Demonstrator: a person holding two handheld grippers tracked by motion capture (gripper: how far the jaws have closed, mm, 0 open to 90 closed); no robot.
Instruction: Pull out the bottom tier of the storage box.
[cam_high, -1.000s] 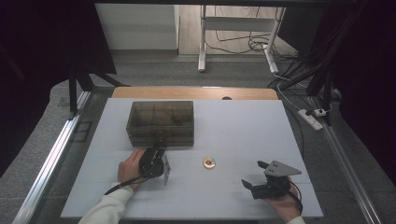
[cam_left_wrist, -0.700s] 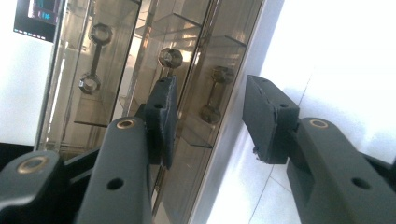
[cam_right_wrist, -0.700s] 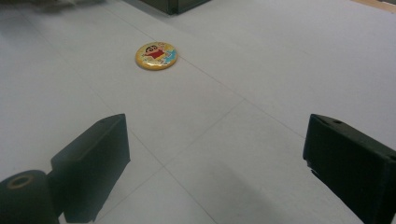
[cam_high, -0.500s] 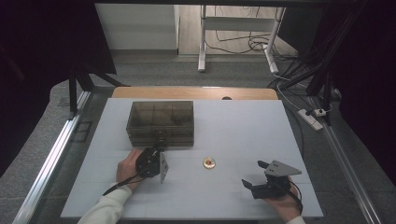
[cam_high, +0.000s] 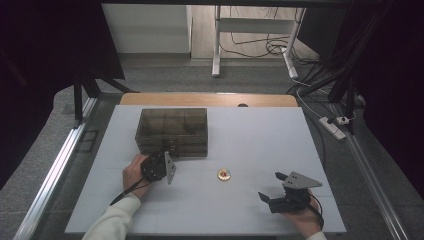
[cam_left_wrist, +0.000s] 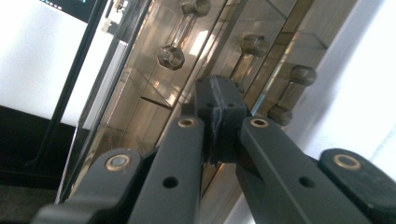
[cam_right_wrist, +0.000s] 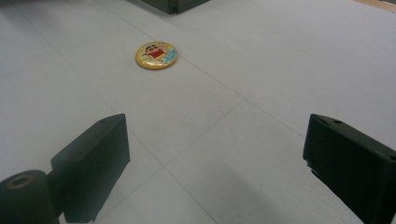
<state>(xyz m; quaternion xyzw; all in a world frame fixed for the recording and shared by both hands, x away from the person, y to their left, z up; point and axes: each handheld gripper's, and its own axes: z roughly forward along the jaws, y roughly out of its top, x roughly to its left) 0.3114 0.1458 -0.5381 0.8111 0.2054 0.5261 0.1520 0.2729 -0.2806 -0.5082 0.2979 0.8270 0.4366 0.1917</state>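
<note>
White table (cam_high: 250, 135), smoky clear-plastic drawer box (cam_high: 172, 131) at its left-middle.
Left gripper (cam_left_wrist: 219, 116) has just been closing, jaws pinched on the box's front latch; right gripper (cam_right_wrist: 219, 158) gapes wide, empty, near a round yellow cartoon badge (cam_right_wrist: 156, 54).

A round yellow cartoon badge (cam_high: 224, 174) lies flat on the white table (cam_high: 260, 135).
</note>
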